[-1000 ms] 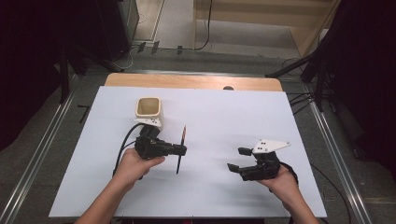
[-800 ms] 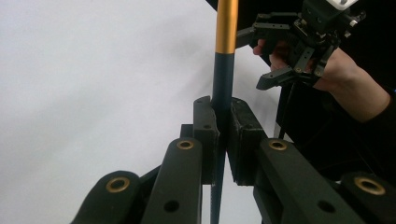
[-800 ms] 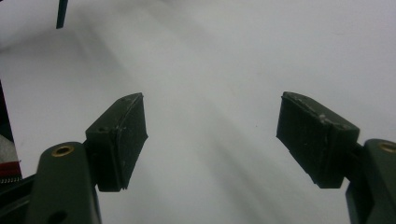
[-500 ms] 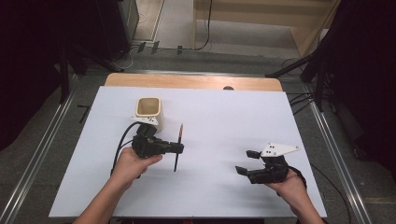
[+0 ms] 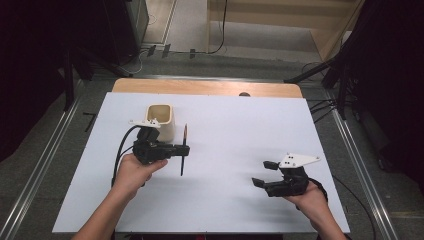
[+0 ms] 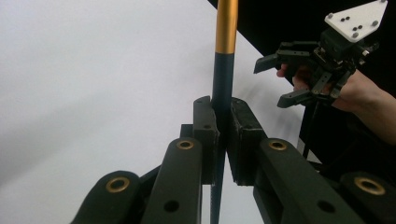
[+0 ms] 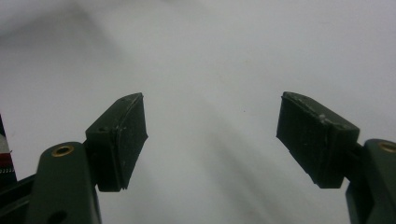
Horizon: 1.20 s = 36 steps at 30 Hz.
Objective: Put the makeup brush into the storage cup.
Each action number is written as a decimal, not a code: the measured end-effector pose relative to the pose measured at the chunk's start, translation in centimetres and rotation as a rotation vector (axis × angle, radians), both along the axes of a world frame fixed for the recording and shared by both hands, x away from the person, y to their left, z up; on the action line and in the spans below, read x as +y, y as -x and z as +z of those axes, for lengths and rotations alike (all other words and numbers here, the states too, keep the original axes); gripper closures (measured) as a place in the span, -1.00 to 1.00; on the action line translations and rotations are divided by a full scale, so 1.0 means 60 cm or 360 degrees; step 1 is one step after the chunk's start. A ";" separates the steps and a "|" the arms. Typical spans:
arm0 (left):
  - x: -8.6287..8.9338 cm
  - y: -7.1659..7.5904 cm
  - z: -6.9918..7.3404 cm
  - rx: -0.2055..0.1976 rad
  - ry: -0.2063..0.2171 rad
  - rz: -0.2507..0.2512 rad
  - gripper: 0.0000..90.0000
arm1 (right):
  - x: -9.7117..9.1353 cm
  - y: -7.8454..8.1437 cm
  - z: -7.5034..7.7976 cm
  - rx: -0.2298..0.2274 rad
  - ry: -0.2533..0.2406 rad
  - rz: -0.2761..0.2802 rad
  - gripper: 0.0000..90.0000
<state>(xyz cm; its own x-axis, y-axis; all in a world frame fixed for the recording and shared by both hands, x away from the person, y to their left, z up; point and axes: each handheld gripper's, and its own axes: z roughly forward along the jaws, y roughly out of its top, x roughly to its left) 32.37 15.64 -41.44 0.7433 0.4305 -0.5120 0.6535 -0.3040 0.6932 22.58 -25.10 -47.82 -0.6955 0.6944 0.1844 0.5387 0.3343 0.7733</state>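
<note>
While you hold the pencil (image 5: 183,150) in your left claw (image 5: 181,149), the high view shows what the next move likely hinges on: the cream cup (image 5: 161,120) stands just behind and a little to the left of that claw, close by, and your left hand is by far the nearer one to it. The pencil's long axis runs crosswise to the jaws, one end pointing away toward the far edge of the table (image 5: 240,200), the other back toward you. Your right claw (image 5: 263,174) sits well apart to the right, low over the table, holding nothing. I cannot tell from here what lies inside the cup.

Along the left claw (image 6: 221,135) in its own view, the jaws are pinched tight on the dark shaft of the pencil (image 6: 223,70), whose gold band rises out of the top of the picture; its ends are cut off. The right claw (image 6: 280,77) shows beyond, to the right, jaws spread.

From the right claw (image 7: 212,140) view, the pads stand wide apart over bare, blurred table (image 7: 210,70), with nothing between them.
</note>
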 end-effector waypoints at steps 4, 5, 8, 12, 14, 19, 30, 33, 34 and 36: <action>0.005 -0.002 0.008 -0.0027 -0.0015 0.0041 0.86 | 0.001 0.000 0.000 0.0001 -0.0002 -0.0001 -0.44; 0.007 -0.002 0.010 -0.0031 -0.0013 0.0054 0.86 | 0.001 0.000 0.000 0.0001 -0.0002 -0.0001 -0.44; 0.012 -0.006 0.014 -0.0031 0.0003 0.0073 0.86 | 0.000 0.000 0.000 0.0002 -0.0011 -0.0002 -0.44; 0.020 -0.012 0.025 -0.0057 -0.0014 0.0106 0.86 | 0.000 0.000 0.000 0.0000 -0.0012 -0.0002 -0.44; 0.023 -0.014 0.032 -0.0075 -0.0028 0.0123 0.86 | 0.001 0.000 0.000 0.0003 -0.0010 -0.0003 -0.44; 0.028 -0.020 0.048 -0.0127 -0.0062 0.0169 0.86 | 0.000 0.000 0.001 -0.0005 -0.0010 -0.0005 -0.44; 0.035 -0.031 0.073 -0.0177 -0.0069 0.0249 0.86 | 0.001 0.000 0.000 0.0001 -0.0007 -0.0007 -0.44; 0.036 -0.033 0.077 -0.0190 -0.0086 0.0268 0.86 | 0.001 0.000 0.000 0.0010 -0.0006 -0.0008 -0.44; 0.037 -0.034 0.078 -0.0193 -0.0080 0.0274 0.86 | 0.001 0.000 -0.001 0.0012 -0.0005 -0.0007 -0.44; 0.040 -0.037 0.083 -0.0201 -0.0078 0.0292 0.86 | 0.002 0.000 -0.001 0.0013 -0.0006 -0.0006 -0.44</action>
